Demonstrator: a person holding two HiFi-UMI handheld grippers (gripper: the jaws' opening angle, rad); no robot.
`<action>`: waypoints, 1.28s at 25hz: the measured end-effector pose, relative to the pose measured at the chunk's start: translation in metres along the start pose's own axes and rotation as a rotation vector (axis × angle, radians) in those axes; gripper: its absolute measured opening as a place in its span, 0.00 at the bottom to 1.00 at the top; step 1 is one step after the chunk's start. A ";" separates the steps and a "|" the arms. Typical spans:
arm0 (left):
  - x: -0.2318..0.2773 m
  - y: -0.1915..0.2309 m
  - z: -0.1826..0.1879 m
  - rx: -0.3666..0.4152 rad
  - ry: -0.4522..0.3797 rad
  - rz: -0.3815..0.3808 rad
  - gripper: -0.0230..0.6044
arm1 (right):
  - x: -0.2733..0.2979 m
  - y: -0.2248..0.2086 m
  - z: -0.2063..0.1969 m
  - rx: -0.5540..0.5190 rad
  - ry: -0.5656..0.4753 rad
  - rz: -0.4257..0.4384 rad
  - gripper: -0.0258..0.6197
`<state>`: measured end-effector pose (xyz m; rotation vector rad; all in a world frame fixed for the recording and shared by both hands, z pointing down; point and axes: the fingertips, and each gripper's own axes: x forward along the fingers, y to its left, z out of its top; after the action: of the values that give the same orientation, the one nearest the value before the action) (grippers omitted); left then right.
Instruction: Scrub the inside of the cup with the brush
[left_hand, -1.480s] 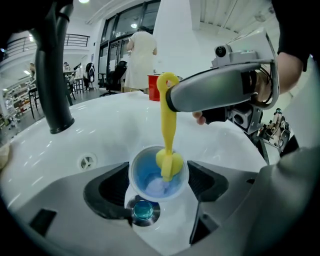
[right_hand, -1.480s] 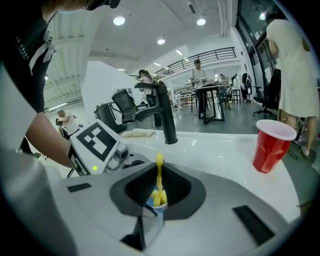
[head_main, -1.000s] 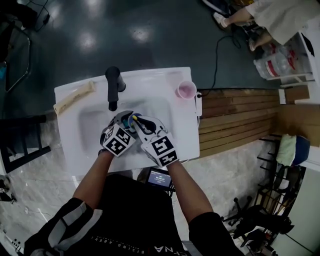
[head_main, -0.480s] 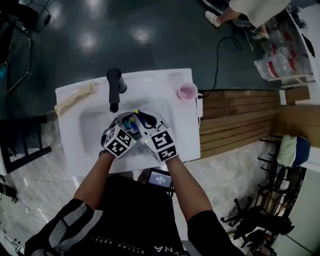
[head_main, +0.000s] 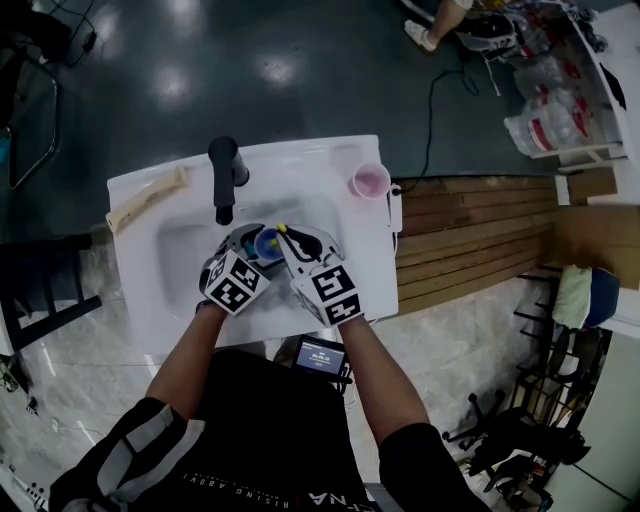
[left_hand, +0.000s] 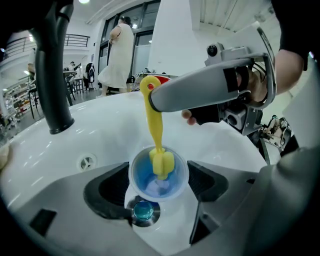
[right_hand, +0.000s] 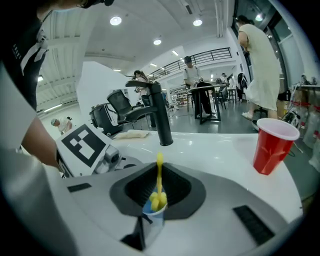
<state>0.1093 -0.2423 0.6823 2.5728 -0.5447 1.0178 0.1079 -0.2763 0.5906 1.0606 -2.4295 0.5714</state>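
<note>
Over the white sink basin (head_main: 190, 250) my left gripper (head_main: 262, 240) is shut on a small blue cup (head_main: 266, 245) with a pale rim. In the left gripper view the cup (left_hand: 159, 176) sits between the jaws, mouth toward the camera. A yellow brush (left_hand: 156, 131) reaches down into it, and its foam head (left_hand: 163, 163) is inside near the bottom. My right gripper (head_main: 290, 238) is shut on the brush handle (head_main: 281, 229) just right of the cup. In the right gripper view the brush (right_hand: 159, 186) runs down into the cup (right_hand: 153, 218).
A black faucet (head_main: 225, 176) stands at the back of the basin, close beyond the grippers. A red cup (head_main: 371, 181) stands on the counter's back right corner. A beige cloth (head_main: 147, 196) lies at the back left. The overflow hole (left_hand: 87, 162) shows in the basin wall.
The brush handle's top has shifted slightly right, and more of the cup's blue inside shows. Both grippers stay over the basin, holding as before.
</note>
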 end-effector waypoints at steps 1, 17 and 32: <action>0.000 -0.001 0.000 -0.002 0.000 0.000 0.61 | -0.001 0.001 0.000 0.004 0.000 0.002 0.10; -0.017 -0.005 0.004 0.019 0.013 0.047 0.61 | -0.044 0.002 0.050 0.032 -0.162 -0.007 0.10; -0.080 -0.022 0.026 -0.056 -0.059 0.135 0.61 | -0.096 -0.001 0.031 0.014 -0.122 0.001 0.10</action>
<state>0.0811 -0.2156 0.6048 2.5523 -0.7612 0.9569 0.1608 -0.2370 0.5144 1.1310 -2.5343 0.5384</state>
